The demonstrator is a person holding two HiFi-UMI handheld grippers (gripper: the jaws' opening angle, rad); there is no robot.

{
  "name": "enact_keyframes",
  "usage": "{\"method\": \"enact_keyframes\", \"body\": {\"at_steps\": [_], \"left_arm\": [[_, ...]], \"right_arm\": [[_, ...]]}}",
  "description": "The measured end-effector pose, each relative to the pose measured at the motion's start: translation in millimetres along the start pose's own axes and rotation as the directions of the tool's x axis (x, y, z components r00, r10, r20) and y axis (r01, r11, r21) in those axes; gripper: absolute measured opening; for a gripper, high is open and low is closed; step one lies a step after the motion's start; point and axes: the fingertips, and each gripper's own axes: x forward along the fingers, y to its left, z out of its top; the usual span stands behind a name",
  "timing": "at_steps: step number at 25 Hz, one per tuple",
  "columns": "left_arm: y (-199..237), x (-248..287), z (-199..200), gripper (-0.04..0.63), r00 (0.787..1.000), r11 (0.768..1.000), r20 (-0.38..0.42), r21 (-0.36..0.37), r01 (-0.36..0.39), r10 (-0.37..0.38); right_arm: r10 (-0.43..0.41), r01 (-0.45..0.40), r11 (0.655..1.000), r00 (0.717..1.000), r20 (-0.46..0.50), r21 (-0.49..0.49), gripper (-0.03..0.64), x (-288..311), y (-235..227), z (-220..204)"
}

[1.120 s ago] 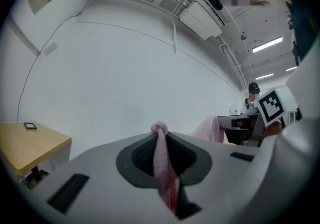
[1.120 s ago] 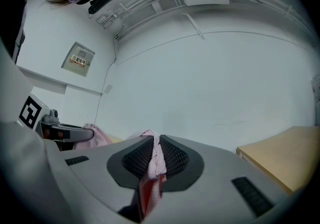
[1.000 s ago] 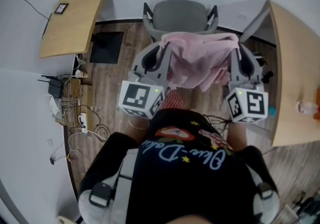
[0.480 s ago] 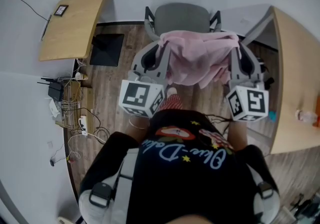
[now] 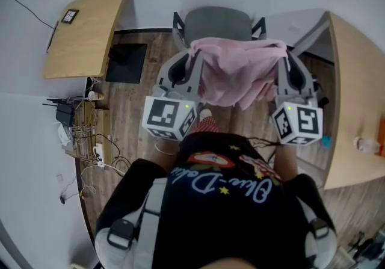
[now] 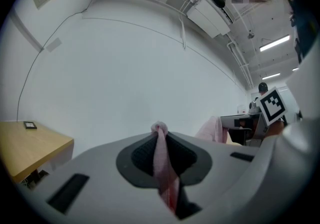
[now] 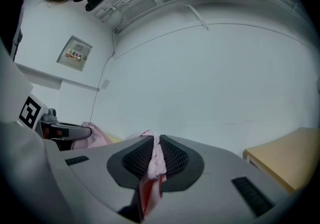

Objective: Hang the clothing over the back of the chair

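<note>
Pink garment (image 5: 240,75) held spread, near the chair (image 5: 218,21) back.
Left gripper (image 5: 194,63) and right gripper (image 5: 283,63) each clamp its top edge, probably keeping it wide to drape evenly.

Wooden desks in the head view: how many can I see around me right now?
2. One wooden desk sits at the upper left; the other wooden desk runs along the right edge. More may lie outside the frame.
</note>
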Motion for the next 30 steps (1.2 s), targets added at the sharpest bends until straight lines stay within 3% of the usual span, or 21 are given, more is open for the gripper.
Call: {"method": "enact_keyframes", "body": {"at_steps": [12, 30], "left_arm": [[29, 18, -3, 0.028, 1.0, 1.0, -0.003, 0.002, -0.019, 0.019], [66, 45, -7, 0.028, 0.999, 0.999, -0.006, -0.027, 0.034, -0.034]], "right_arm": [[-0.026, 0.026, 1.0, 0.999, -0.022, -0.003, 0.035, 24, -11, -8], [-0.1, 0.1, 0.995, 0.994, -0.041, -0.01, 0.035, 57, -14, -12]]}}
